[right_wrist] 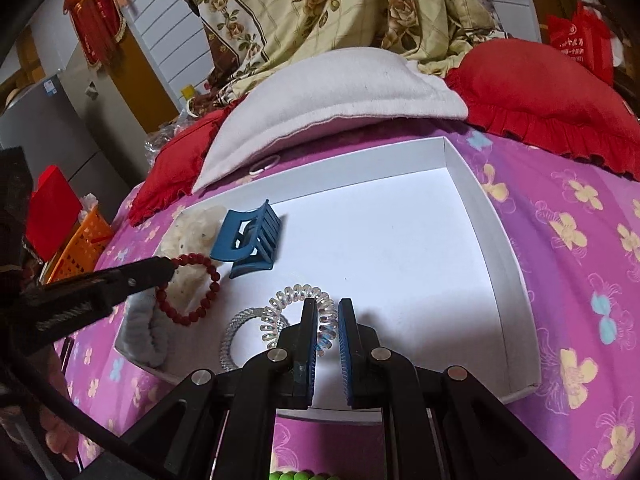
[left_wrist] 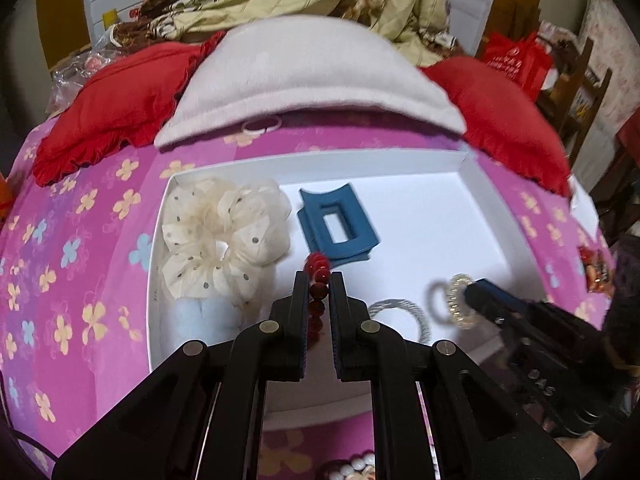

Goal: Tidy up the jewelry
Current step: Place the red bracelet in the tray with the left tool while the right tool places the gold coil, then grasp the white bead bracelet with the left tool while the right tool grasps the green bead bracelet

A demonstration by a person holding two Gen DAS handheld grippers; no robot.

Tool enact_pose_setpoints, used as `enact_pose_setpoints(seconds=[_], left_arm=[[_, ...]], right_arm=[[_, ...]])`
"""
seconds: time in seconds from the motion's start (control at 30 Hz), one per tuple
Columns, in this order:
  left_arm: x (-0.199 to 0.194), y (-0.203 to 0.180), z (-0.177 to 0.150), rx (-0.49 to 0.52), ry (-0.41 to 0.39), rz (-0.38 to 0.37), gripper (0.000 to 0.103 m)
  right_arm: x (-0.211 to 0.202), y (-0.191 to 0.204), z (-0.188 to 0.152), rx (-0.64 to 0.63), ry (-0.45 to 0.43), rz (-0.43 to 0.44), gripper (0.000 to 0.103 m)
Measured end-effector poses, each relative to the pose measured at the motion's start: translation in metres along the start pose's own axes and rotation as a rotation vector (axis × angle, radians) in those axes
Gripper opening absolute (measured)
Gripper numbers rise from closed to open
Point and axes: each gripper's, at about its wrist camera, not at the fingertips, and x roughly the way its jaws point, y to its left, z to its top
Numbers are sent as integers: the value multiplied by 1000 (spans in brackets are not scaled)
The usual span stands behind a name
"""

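Left tongs (left_wrist: 316, 280) pinch a red bead bracelet (right_wrist: 190, 292), right tongs (right_wrist: 324, 306) a clear coil hair tie (right_wrist: 300, 308); lower each into bare white box (right_wrist: 400, 248) floor before releasing

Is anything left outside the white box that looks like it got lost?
Yes. A thin white hair ring lies on the pink bedspread beyond the white box, half tucked under the grey pillow, apart from the other pieces.

Over the white tray (right_wrist: 476, 184) on the bed, the right tongs (right_wrist: 325, 305) pinch a clear spiral hair tie (right_wrist: 298, 293); the left tongs (right_wrist: 170, 266) hold a red bead bracelet (right_wrist: 208, 264) beside a blue claw clip (right_wrist: 252, 236).
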Motion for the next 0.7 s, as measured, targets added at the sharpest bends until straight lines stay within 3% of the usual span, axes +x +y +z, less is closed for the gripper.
enact_pose_setpoints(seconds=[0.2, 0.3, 0.53, 0.7], left_arm=[[4, 15, -1, -94, 33, -24, 12], [-9, 15, -4, -101, 15, -34, 23], [-63, 15, -22, -61, -66, -25, 32], [-101, 22, -60, -52, -135, 4, 43]], right_arm=[[2, -5, 0, 18, 14, -15, 21], [-4, -5, 0, 23, -3, -11, 32], [-35, -5, 5, 43, -69, 7, 32], [-76, -14, -7, 98, -106, 17, 39]])
